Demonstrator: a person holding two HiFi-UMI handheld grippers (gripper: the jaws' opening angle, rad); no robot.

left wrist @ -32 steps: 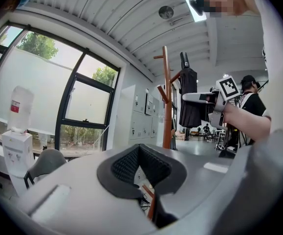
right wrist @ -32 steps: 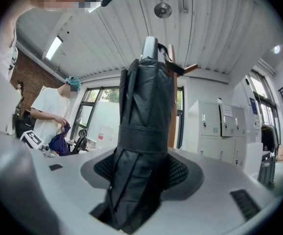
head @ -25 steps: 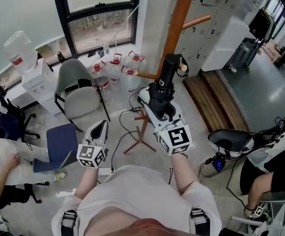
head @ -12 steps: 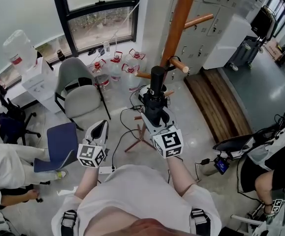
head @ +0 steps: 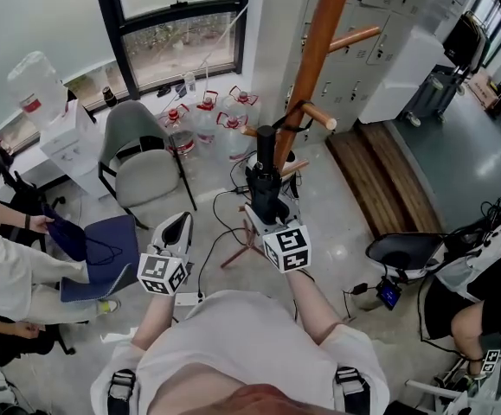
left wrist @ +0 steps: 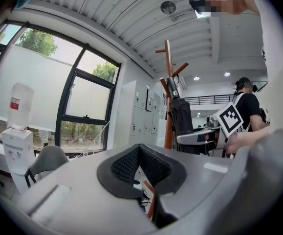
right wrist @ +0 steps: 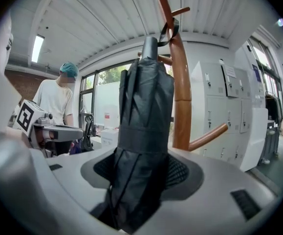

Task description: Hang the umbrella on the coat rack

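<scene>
My right gripper (head: 265, 204) is shut on a black folded umbrella (head: 264, 169), which stands upright in its jaws beside the brown wooden coat rack (head: 321, 41). The umbrella's wrist strap (head: 295, 126) is looped over a lower peg (head: 317, 117). In the right gripper view the umbrella (right wrist: 146, 111) fills the middle between the pads (right wrist: 183, 173), and its strap (right wrist: 169, 31) hangs on a peg of the rack (right wrist: 182, 92). My left gripper (head: 177, 225) is low at the left, shut and holding nothing. From the left gripper view the rack (left wrist: 169, 97) and umbrella (left wrist: 180, 114) are ahead.
A grey chair (head: 142, 158), several water bottles (head: 202, 119) and a water dispenser (head: 55, 115) stand by the window. A blue chair (head: 103, 253) and a person with a dark bag are at the left. Cables lie around the rack's foot (head: 241, 249). Another person sits at the right.
My right gripper has sunk with the umbrella, and the strap now sits on the lower peg. The left gripper has stayed put. The person at the left has shifted and now holds up a dark bag.
</scene>
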